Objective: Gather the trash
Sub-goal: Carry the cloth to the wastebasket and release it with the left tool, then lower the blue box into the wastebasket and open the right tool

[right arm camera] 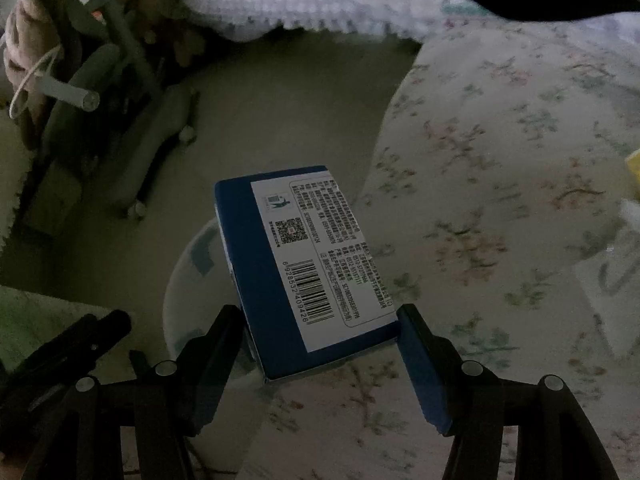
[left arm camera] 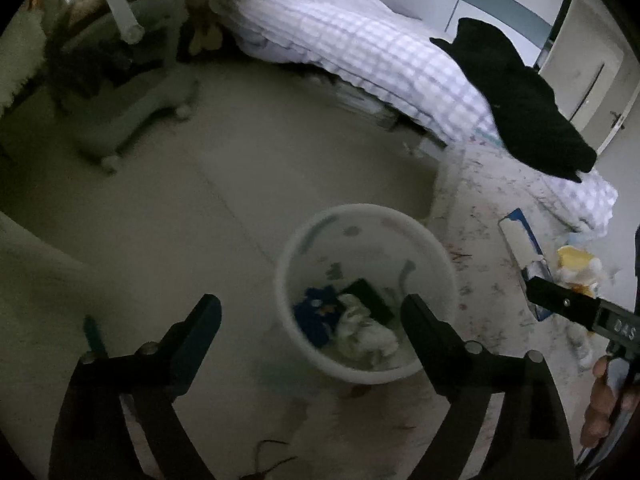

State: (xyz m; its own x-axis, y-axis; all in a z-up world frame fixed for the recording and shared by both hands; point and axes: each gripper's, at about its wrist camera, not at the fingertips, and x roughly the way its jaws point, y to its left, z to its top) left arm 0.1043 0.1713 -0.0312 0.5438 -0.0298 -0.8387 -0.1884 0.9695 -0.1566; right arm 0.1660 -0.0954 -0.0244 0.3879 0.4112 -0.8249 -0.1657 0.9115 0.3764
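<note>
Trash first: your right gripper (right arm camera: 320,344) is clamped on a blue & white box (right arm camera: 304,264), one finger on each side of its near end, barcode + QR code facing up. Box sticks out fwd from the fingers, tilted a bit left, and hangs over the right side of the white bin (right arm camera: 188,280), w/ the floral rug (right arm camera: 500,200) under its other side. From the left wrist view the same box (left arm camera: 520,240) shows up right of the bin, held above the rug in the right gripper (left arm camera: 538,280).

Bin (left arm camera: 360,220) is a round white bucket on the floor at the rug's (left arm camera: 488,200) edge. Inside you've got a crumpled white wad (left arm camera: 364,332), sth blue (left arm camera: 316,312) and a dark flat box (left arm camera: 368,296).

Left gripper (left arm camera: 312,312) is spread wide w/ nothing between the fingers, hanging just above the near side of the bin.

More stuff on the rug far right: yellow & white wrappers (left arm camera: 576,264) next to the bed (left arm camera: 360,48). Bed has a checked quilt and a black garment (left arm camera: 520,96) draped on its corner. Grey rolling chair base (left arm camera: 132,120) sits back left on the bare floor. Whole scene is pretty dim & a bit blurry, esp. inside the bin.
</note>
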